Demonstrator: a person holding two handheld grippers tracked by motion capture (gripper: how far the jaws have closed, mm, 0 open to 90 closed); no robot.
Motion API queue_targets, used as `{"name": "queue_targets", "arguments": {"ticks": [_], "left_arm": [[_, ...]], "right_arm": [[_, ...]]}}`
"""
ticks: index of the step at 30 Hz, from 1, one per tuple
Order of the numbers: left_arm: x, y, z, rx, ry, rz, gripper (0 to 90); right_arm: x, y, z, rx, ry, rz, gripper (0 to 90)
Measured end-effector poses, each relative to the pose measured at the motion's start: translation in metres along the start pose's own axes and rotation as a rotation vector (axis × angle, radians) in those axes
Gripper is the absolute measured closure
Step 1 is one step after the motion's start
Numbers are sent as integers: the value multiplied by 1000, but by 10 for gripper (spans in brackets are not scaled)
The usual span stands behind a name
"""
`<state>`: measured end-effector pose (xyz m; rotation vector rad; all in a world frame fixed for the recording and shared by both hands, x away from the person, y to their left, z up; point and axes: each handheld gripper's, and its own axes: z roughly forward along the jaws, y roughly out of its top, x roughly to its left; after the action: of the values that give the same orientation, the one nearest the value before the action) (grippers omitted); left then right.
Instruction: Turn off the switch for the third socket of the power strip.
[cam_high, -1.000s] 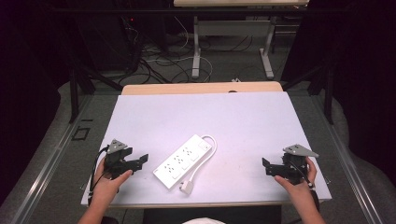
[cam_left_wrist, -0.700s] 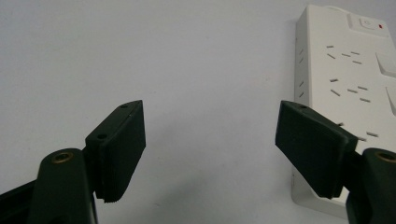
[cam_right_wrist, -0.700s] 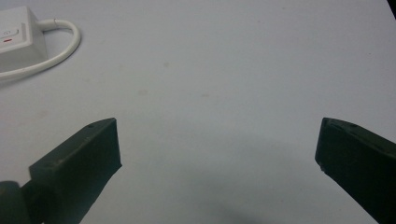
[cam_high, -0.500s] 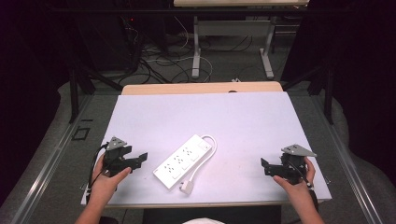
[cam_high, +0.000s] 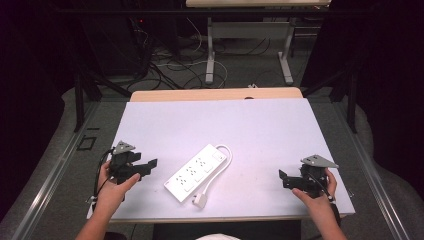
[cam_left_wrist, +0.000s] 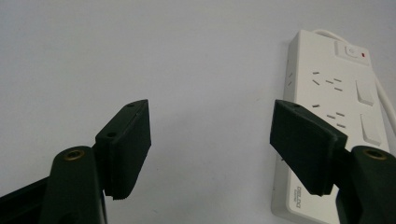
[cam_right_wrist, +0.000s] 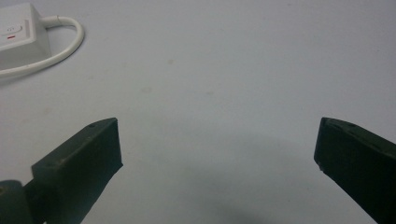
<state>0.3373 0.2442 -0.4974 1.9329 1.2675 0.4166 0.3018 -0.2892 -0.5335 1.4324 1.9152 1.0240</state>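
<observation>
White power strip (cam_high: 198, 170) lies diagonal at table (cam_high: 250, 125) centre, cord looped at its 1 o'clock end, plug (cam_high: 199, 200) at 6. Left gripper (cam_high: 150, 165) at 9 and right gripper (cam_high: 283, 178) at 3, both with jaws apart, empty. Left gripper view shows the strip's switch with red mark (cam_left_wrist: 363, 55) and rocker buttons, too small to tell from above.

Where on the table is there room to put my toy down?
The far half of the table, beyond the power strip, is bare. So is the patch between its cord and the right tool. The strip, plug and left tool crowd the near left.
</observation>
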Motion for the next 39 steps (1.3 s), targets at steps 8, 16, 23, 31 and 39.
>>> {"name": "queue_targets", "arguments": {"ticks": [8, 16, 23, 31, 39], "left_arm": [[-6, 9, -7, -1, -19, 20, 314], [-12, 16, -13, -2, -42, 46, 331], [-21, 20, -17, 5, -53, 53, 353], [-30, 25, -21, 30, -81, 62, 367], [-40, 30, -25, 39, -97, 92, 390]], "right_arm": [[0, 0, 0, 3, 9, -10, 4], [1, 0, 1, 5, 10, -10, 5], [1, 0, 1, 10, 10, -13, 5], [2, 0, 1, 10, 16, -13, 7], [2, 0, 2, 9, 16, -13, 9]]}}
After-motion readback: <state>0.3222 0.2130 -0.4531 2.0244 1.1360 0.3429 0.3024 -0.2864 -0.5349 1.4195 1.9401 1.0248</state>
